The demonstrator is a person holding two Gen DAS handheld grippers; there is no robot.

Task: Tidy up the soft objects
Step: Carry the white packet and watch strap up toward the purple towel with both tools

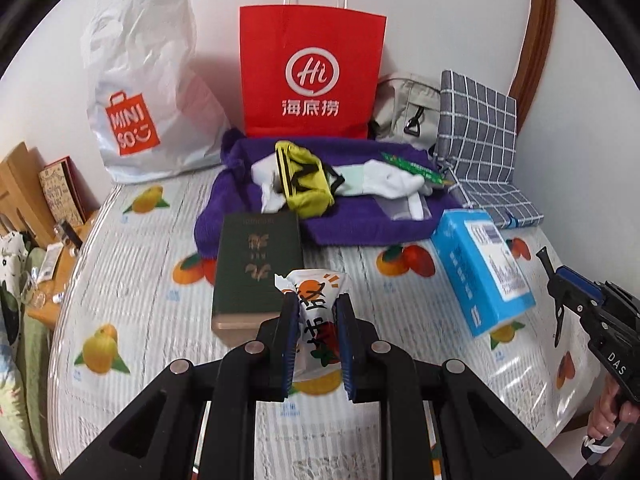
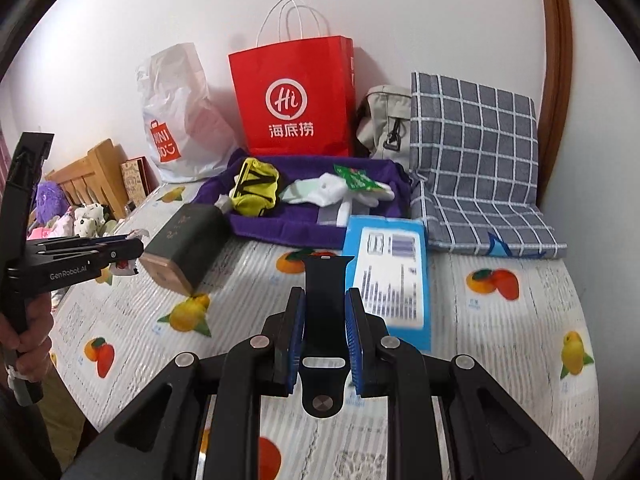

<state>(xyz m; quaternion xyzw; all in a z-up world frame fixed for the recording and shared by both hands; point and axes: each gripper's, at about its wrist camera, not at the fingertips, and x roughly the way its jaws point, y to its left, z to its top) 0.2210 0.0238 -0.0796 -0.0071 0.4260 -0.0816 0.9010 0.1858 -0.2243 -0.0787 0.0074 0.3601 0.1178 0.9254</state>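
Observation:
My left gripper (image 1: 316, 312) is shut on a white snack packet (image 1: 316, 300) with orange print, held above the fruit-print tablecloth (image 1: 132, 320). My right gripper (image 2: 324, 312) is shut on a black watch strap (image 2: 325, 300), held above the table. At the back lies a purple towel (image 1: 352, 228) with a yellow pouch (image 1: 306, 182), white socks (image 1: 384, 182) and a green packet (image 1: 412, 168) on it. The left gripper also shows at the left of the right wrist view (image 2: 132, 246), and the right gripper at the right of the left wrist view (image 1: 554, 280).
A dark green book (image 1: 258, 268) and a blue box (image 1: 484, 268) lie in front of the towel. A red paper bag (image 1: 312, 72), a white Miniso bag (image 1: 144, 92), a beige bag (image 1: 408, 108) and a grey checked cloth bag (image 1: 480, 140) stand along the wall.

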